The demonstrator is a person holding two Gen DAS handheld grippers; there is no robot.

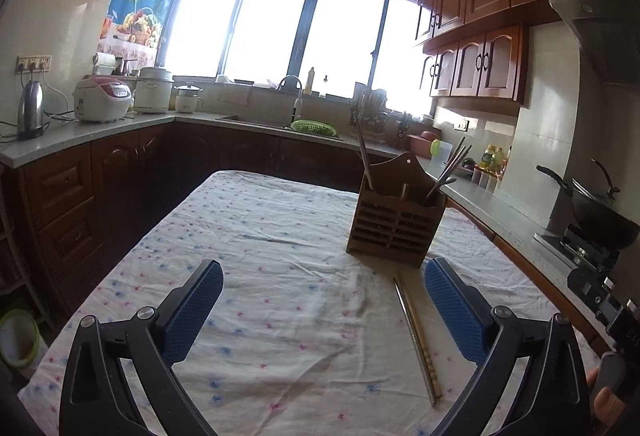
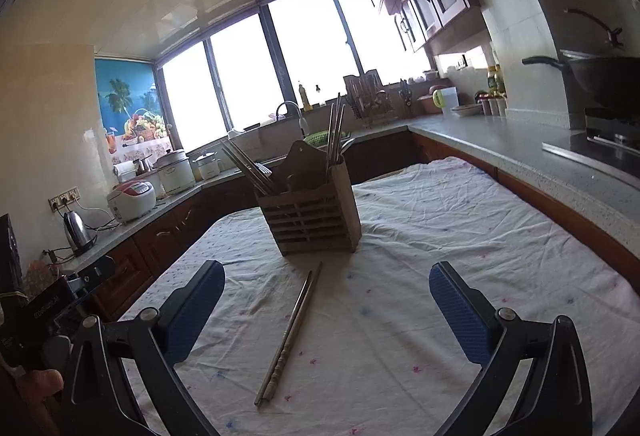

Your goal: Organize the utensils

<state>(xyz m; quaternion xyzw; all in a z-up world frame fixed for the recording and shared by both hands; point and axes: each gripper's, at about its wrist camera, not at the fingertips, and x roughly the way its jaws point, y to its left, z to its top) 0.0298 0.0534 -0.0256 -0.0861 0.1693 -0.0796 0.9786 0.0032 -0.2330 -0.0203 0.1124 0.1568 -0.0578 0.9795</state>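
A brown slatted wooden utensil holder (image 1: 396,220) (image 2: 312,220) stands upright on the table's flowered cloth, with several metal chopsticks (image 1: 450,165) (image 2: 335,131) sticking out of its compartments. A pair of metal chopsticks (image 1: 418,336) (image 2: 290,334) lies flat on the cloth in front of the holder. My left gripper (image 1: 324,268) is open above the cloth, the lying pair just inside its right finger. My right gripper (image 2: 327,270) is open too, the pair lying between its fingers, nearer the left one. Nothing is gripped by either.
The table's white flowered cloth (image 1: 260,236) is ringed by dark cabinets and a grey counter (image 2: 520,151). On the counter stand a kettle (image 1: 30,111), rice cookers (image 1: 103,99) and a wok (image 2: 600,75) on a stove. A hand holding the other gripper shows at a frame edge (image 1: 608,392).
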